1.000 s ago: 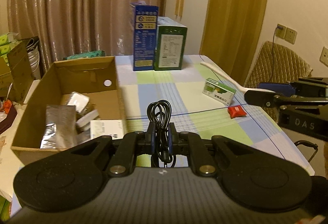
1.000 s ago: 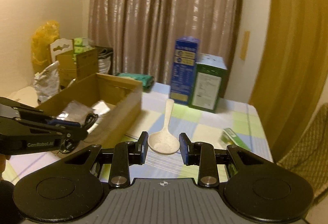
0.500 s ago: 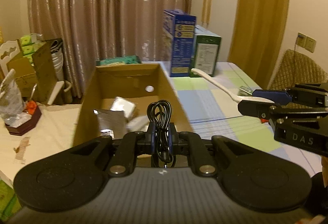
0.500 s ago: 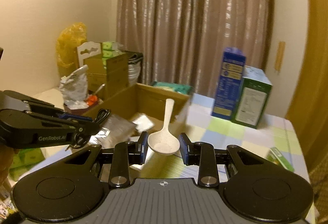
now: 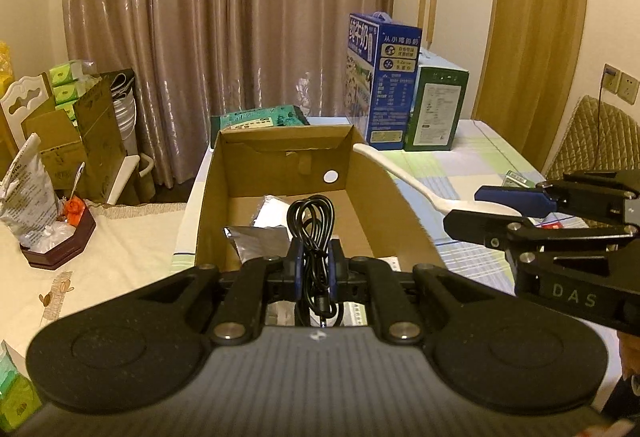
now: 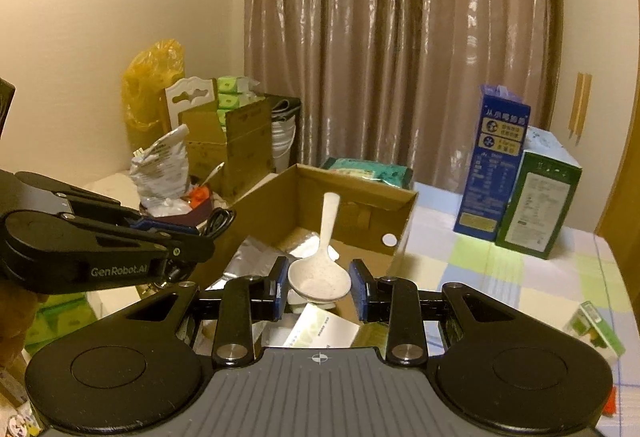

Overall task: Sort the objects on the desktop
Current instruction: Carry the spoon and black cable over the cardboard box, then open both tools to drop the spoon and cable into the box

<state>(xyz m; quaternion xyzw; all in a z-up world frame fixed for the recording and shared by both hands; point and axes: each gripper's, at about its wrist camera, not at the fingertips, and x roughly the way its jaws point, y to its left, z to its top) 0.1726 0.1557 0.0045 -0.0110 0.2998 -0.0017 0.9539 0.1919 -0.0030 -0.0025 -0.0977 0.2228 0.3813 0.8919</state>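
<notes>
Both grippers have swung over the cardboard box (image 5: pixel 280 165). The left gripper (image 5: pixel 313 257) pinches a coiled black cable (image 5: pixel 312 221); the right gripper (image 6: pixel 319 287) clamps a white rice spoon (image 6: pixel 320 277). Only the right view shows a booklet (image 6: pixel 320 329), probably inside the box.

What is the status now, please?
Left gripper shut on black cable. Right gripper shut on white spoon. Both over cardboard box. Nothing in the way.

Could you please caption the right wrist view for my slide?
Right gripper holds a white spoon over the open cardboard box.
</notes>
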